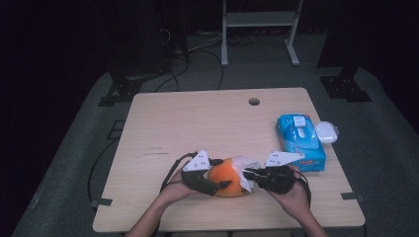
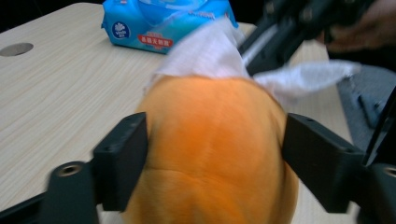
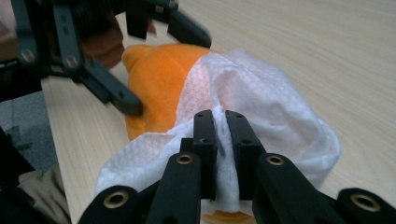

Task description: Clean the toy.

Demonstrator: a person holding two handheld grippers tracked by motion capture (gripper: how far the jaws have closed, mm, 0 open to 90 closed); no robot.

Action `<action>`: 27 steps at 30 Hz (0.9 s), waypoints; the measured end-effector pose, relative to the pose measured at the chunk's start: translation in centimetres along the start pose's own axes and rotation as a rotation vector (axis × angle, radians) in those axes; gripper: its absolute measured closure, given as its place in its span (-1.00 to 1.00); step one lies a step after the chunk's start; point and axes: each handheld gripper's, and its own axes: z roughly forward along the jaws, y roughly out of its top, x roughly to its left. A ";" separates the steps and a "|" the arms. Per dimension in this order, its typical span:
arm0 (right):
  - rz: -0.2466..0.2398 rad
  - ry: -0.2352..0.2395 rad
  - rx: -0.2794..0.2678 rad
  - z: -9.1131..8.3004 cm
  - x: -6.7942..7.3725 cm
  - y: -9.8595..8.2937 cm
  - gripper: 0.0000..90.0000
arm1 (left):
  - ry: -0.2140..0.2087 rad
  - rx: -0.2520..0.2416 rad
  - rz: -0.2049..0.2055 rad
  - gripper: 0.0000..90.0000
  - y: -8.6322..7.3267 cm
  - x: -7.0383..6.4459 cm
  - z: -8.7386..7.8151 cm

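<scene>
Both forearms come in over the near edge of the worktop (image 1: 163, 123) in the high view, angled toward each other, with the hands meeting just inside that edge near its middle. On the person's left, the left hand (image 1: 174, 191) cups the left hand-held gripper (image 1: 223, 174) from below and behind, its grey plate facing up and its cable looping back toward the wrist. Its jaws are spread around the orange fruit (image 1: 228, 180), one on each flank; in the left gripper view the two black pads sit against the sides of the fruit (image 2: 215, 149), which rests on the wood between them. The right hand (image 1: 291, 195) holds the right hand-held gripper (image 1: 245, 173) level and points it leftward at the fruit. Its jaws are pressed together on a fold of white wet wipe (image 3: 261, 107), pinched tight between the pads in the right gripper view, while the rest of the wipe drapes over the end of the fruit (image 3: 159, 84) that faces this gripper. From above, the wipe (image 1: 247, 165) lies bunched on the right side of the fruit, between the two grippers. A blue pack of wipes (image 1: 300, 140) lies near the right edge of the worktop, beyond the right hand, with a small white lid-like object (image 1: 326, 132) just beside it at the edge.
</scene>
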 end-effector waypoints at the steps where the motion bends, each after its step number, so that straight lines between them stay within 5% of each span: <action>1: -0.003 0.000 0.003 0.0 0.0 0.0 0.84 | 0.008 0.001 -0.022 -0.58 0.1 0.2 0.0; 3: -0.008 -0.013 0.002 -0.2 -0.2 0.0 0.84 | -0.001 0.020 -0.039 -0.54 -0.3 0.4 0.3; 6: 0.021 -0.019 0.007 -0.3 -1.1 -0.5 0.84 | -0.004 0.028 -0.002 -0.29 -0.5 -0.1 0.4; 10: 0.067 -0.074 0.034 -0.5 -2.8 -1.4 0.84 | -0.045 0.020 0.019 -0.26 -0.6 -0.3 0.2; 16: 0.057 -0.013 -0.049 -1.1 -1.5 -0.3 0.84 | -0.071 0.023 0.045 -0.27 -0.8 -0.5 -0.1; 18: 0.038 -0.016 -0.031 -0.7 -1.3 -0.3 0.84 | -0.072 0.028 0.042 -0.33 -0.7 -0.4 -0.1; 23: 0.087 -0.035 -0.010 -0.9 -2.6 -1.1 0.84 | -0.065 0.026 0.047 -0.26 -0.6 -0.5 0.1; 27: 0.083 0.004 -0.052 -1.2 -1.8 -0.4 0.84 | -0.068 0.032 0.061 -0.25 -0.7 -0.6 0.1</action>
